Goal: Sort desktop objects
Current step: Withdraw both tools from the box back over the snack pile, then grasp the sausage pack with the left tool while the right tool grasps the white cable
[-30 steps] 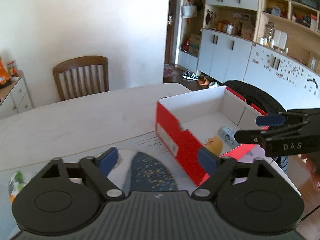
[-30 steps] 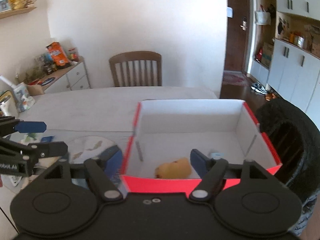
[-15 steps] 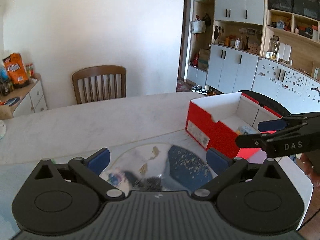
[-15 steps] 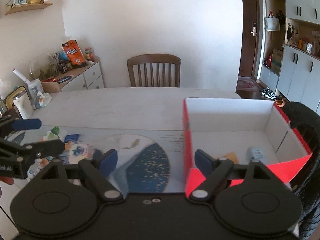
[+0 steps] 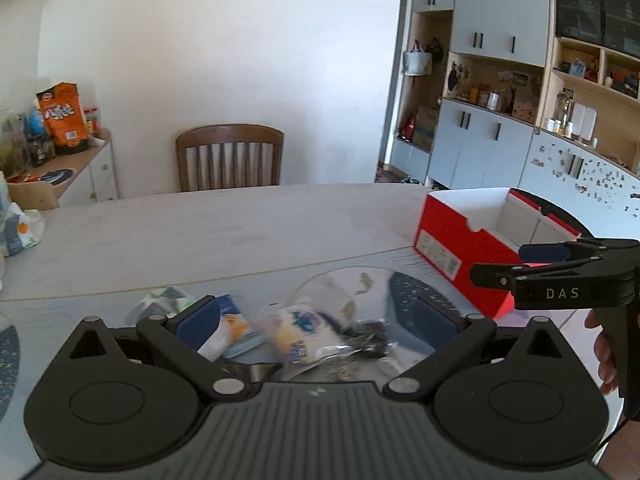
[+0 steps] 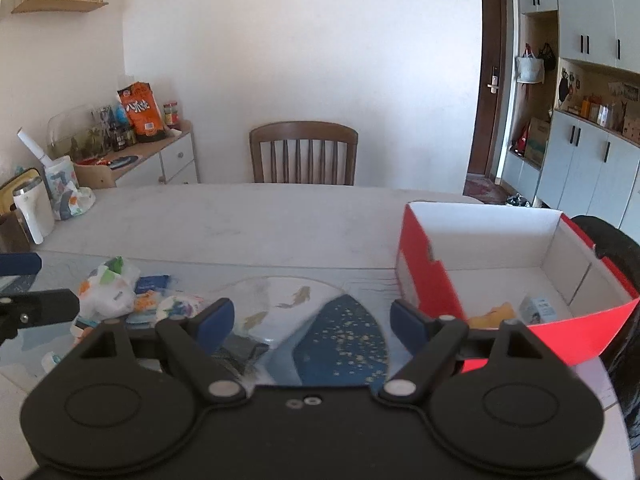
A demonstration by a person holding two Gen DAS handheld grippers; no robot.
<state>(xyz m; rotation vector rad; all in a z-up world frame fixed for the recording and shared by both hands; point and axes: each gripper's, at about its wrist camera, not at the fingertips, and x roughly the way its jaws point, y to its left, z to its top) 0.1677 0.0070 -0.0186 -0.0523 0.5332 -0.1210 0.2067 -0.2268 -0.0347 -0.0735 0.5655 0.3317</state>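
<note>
Snack packets (image 5: 304, 336) lie below spread left gripper (image 5: 316, 316).

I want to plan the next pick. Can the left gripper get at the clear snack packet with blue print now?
Probably yes: the left gripper is open, and the clear snack packet with blue print lies uncovered just ahead between its fingers.

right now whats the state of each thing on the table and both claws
left claw: open, holding nothing, above the pile of packets
right claw: open, holding nothing, over the round fish-pattern mat
red cardboard box with white inside: open-topped, no lid, upright on the table
yellow item: inside the box, on its floor
small pale blue carton: inside the box, beside the yellow item
pile of plastic snack packets: loose on the table, outside the box
</note>
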